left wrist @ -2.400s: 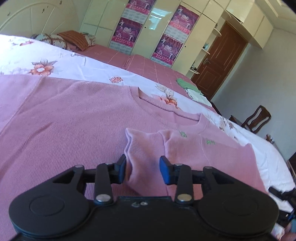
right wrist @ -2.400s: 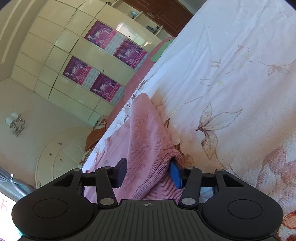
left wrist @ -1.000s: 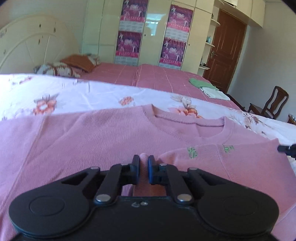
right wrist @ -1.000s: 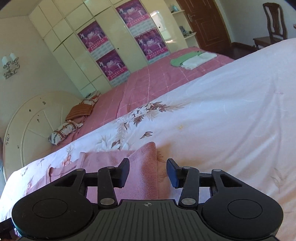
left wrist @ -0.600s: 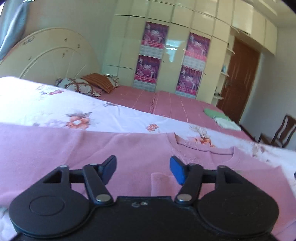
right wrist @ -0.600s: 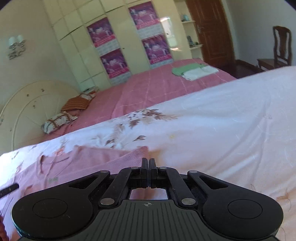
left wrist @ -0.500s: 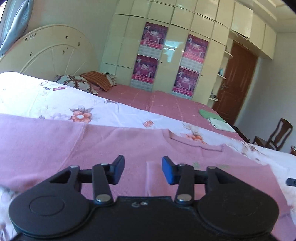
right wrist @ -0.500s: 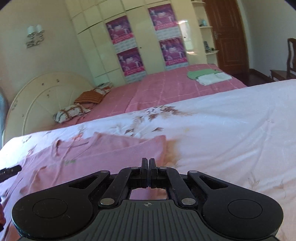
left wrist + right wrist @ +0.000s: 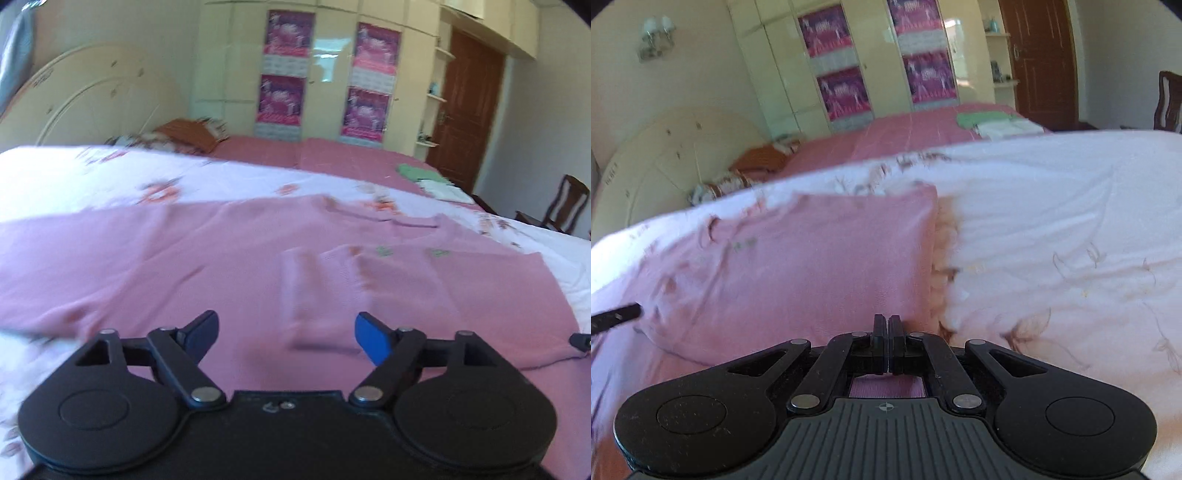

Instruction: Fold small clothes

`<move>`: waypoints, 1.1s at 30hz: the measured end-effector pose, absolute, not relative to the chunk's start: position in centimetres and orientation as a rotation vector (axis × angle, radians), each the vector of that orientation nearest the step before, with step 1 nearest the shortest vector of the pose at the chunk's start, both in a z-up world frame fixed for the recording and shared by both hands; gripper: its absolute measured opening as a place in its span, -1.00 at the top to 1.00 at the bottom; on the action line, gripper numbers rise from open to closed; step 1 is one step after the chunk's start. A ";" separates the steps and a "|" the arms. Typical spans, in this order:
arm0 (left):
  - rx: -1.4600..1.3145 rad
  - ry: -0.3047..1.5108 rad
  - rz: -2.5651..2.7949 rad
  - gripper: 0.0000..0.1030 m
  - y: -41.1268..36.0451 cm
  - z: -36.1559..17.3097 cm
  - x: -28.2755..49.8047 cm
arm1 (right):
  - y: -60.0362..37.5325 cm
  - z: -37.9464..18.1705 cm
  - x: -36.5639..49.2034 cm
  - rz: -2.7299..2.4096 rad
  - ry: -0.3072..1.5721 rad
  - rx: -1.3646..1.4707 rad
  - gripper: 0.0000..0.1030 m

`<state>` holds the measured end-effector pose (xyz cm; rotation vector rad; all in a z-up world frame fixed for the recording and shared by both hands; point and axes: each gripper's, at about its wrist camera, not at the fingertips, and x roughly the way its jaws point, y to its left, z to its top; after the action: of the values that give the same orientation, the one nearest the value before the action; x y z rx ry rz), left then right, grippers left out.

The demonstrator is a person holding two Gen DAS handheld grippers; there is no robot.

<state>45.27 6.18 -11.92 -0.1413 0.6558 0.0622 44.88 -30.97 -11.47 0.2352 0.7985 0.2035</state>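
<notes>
A pink knit sweater lies flat on the floral bedsheet, one sleeve folded across its chest. The left gripper has just been opening — jaws spread wide, nothing between them. The right gripper hangs over the sweater's edge, jaws pressed together, empty.

my left gripper has let go of the folded sleeve, its jaws just opening wide above it. my right gripper has dropped the sweater edge and closed empty.
</notes>
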 end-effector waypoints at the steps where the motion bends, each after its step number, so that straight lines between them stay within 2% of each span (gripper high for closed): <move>1: -0.161 0.649 0.084 -0.47 8.0 -11.9 44.2 | -30.8 -11.5 44.7 0.202 0.788 0.233 1.00; 4: -0.219 0.619 0.191 -0.45 14.6 -11.6 40.9 | -30.5 -9.6 44.0 0.156 0.772 0.232 0.99; 5: -0.253 0.609 0.234 -0.42 17.1 -11.6 40.0 | -30.3 -9.0 43.5 0.144 0.746 0.234 0.86; 6: -0.290 0.602 0.273 -0.39 19.5 -11.8 39.2 | -30.1 -8.6 43.2 0.133 0.735 0.237 0.33; 8: -0.368 0.595 0.360 -0.29 24.7 -12.0 37.9 | -29.4 -8.2 42.1 0.106 0.696 0.249 -0.46; 11: -0.497 0.584 0.458 -0.24 32.0 -12.2 36.4 | -26.8 -8.0 41.2 0.091 0.698 0.242 -0.45; 14: -0.623 0.547 0.505 -0.24 37.6 -12.4 35.5 | -24.0 -8.0 40.8 0.083 0.690 0.292 -0.05; 16: -0.666 0.532 0.515 -0.21 40.5 -12.6 35.3 | -21.9 -7.8 40.9 0.064 0.685 0.330 0.06; 17: -0.685 0.526 0.515 -0.18 41.6 -12.7 35.3 | -20.9 -7.8 41.1 0.059 0.683 0.360 0.18; 23: -0.797 0.494 0.472 -0.05 46.3 -13.5 36.0 | -14.8 -7.2 42.3 0.055 0.693 0.445 0.19; 29: -0.813 0.460 0.440 -0.03 48.3 -14.2 38.4 | -11.1 -6.4 43.2 0.043 0.697 0.458 0.19; 31: -0.826 0.448 0.437 0.04 48.7 -14.5 39.0 | -10.4 -6.3 43.5 0.035 0.702 0.439 0.19; 33: -0.812 0.451 0.433 0.21 48.9 -14.6 39.4 | -9.7 -6.5 44.0 0.023 0.712 0.389 0.19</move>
<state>39.45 48.92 -14.62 -0.8124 0.4509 0.4334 44.03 -9.67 -6.53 0.3887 0.7117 0.0233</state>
